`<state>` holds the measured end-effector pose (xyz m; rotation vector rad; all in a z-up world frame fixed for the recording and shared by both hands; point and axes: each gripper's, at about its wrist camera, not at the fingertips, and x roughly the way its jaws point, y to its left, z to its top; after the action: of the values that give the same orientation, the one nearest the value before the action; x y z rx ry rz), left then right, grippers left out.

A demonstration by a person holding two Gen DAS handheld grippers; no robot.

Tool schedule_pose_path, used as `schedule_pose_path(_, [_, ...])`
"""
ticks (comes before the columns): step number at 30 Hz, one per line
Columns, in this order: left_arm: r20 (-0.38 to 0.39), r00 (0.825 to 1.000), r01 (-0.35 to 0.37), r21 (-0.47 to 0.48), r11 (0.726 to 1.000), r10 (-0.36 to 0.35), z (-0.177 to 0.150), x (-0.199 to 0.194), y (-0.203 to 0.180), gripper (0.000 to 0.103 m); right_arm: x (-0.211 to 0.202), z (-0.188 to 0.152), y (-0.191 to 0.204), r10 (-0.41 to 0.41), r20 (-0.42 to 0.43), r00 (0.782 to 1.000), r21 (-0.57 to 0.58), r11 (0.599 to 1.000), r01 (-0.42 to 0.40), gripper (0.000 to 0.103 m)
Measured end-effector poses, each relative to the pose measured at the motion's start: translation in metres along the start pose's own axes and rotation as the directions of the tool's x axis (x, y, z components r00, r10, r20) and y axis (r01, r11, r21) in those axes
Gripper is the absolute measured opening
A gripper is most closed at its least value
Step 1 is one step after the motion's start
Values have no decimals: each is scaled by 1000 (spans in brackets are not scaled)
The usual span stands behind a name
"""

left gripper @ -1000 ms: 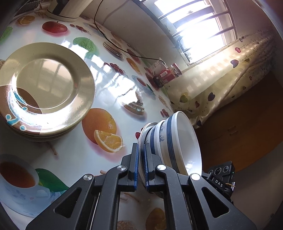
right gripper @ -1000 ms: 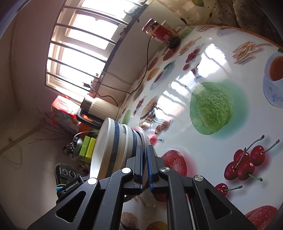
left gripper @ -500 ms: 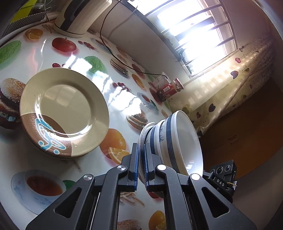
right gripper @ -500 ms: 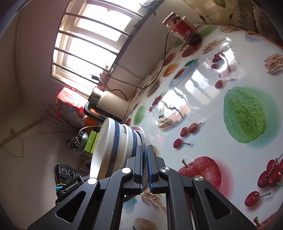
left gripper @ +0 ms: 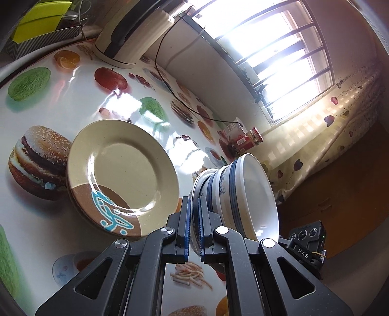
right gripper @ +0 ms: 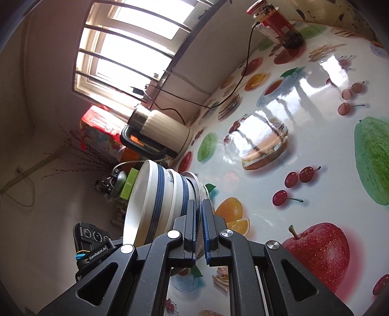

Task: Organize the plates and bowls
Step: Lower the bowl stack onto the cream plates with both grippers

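A stack of white bowls with blue bands (left gripper: pixel 243 194) hangs tilted above the table, held from two sides. My left gripper (left gripper: pixel 193 218) is shut on the thin rim of the lowest dish in the stack. My right gripper (right gripper: pixel 199 223) is shut on the same rim from the opposite side, with the bowl stack (right gripper: pixel 155 201) to its left. A stack of beige plates with a brown and blue patch (left gripper: pixel 121 175) lies on the table just left of the bowls. Each view shows the other gripper's black body behind the bowls.
The glossy fruit-print table (left gripper: pixel 73 97) runs to a wall under a barred window. A cream electric kettle (left gripper: pixel 131 36) (right gripper: pixel 160 131) with a black cable stands at the far edge. A red-lidded jar (left gripper: pixel 248 141) (right gripper: pixel 277 21) stands by the wall. A green box (left gripper: pixel 41 19) sits beyond the table.
Both grippers carried the bowl stack across the table and slightly up. In the left view the plates slid from upper left toward the middle, and the kettle came fully into view.
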<state>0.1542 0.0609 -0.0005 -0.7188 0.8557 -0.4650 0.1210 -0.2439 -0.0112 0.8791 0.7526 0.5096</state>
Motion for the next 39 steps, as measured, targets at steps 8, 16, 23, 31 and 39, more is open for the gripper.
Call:
schedule_pose_path(8, [30, 999, -13, -22, 1000, 13, 12, -8, 15, 4, 21, 3, 9, 10, -30, 1000, -14, 1000, -11, 8])
schedule_pose_path(16, [49, 998, -27, -40, 999, 29, 23, -16, 31, 4, 41, 4, 13, 20, -59, 998, -14, 1000, -21, 8])
schedule_pose_path(23, [59, 997, -45, -54, 998, 48, 30, -17, 44, 4, 61, 6, 15, 16, -85, 996, -16, 1000, -18, 8])
schedule_pose_path(31, [72, 995, -62, -75, 995, 68, 38, -19, 58, 4, 84, 9, 19, 11, -114, 993, -29, 999, -14, 8])
schedule_pose_path(39, [74, 994, -73, -88, 993, 79, 46, -17, 70, 4, 100, 10, 20, 1, -134, 991, -38, 999, -6, 8])
